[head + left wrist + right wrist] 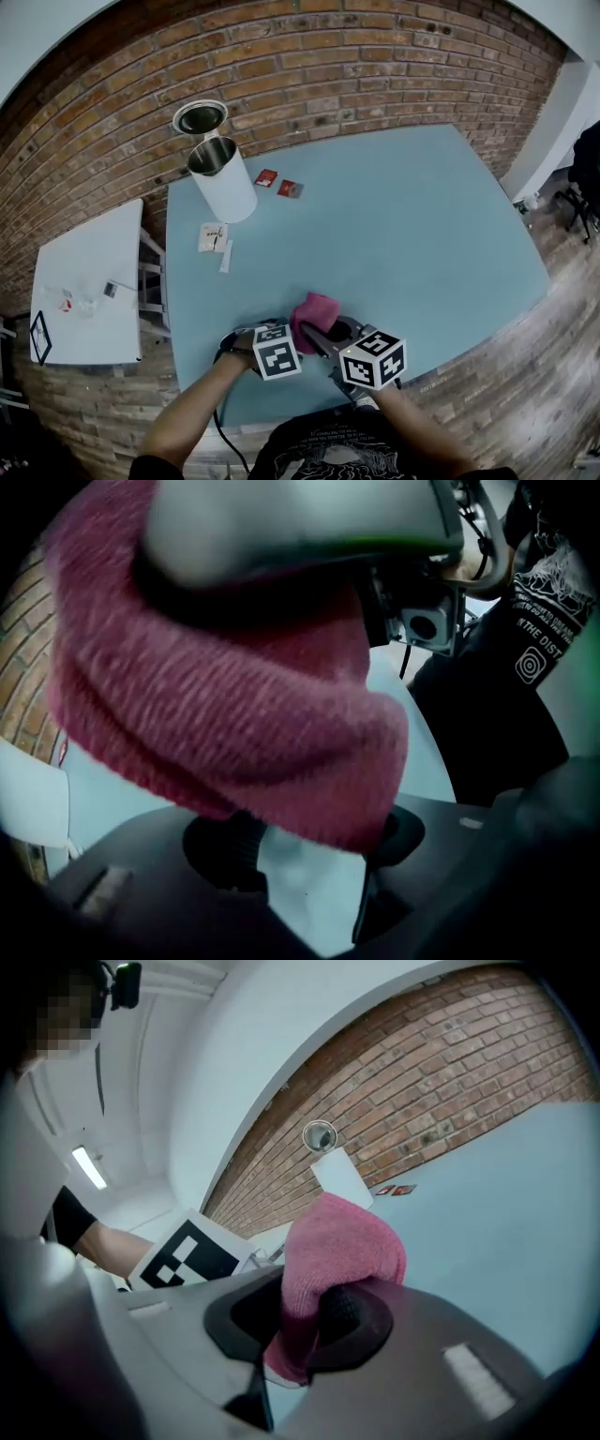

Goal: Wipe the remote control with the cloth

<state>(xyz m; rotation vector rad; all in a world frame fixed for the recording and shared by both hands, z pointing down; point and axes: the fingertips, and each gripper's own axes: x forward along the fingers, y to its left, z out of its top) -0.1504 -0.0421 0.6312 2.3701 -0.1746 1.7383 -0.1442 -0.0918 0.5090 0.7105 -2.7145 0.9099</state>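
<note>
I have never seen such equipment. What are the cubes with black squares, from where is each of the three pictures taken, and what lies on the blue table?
There is no robot. A person holds a two-jaw tool in each hand, and the patterned cubes are parts of those tools. The head view comes from a camera on the person's head, looking down. The other two views come from cameras riding on each tool. The right tool pinches a pink cloth. The left tool has its jaws apart and grips nothing; the cloth hangs just in front of it. On the blue table are an open white can, two small red packets and a white card. I cannot make out a remote control.
</note>
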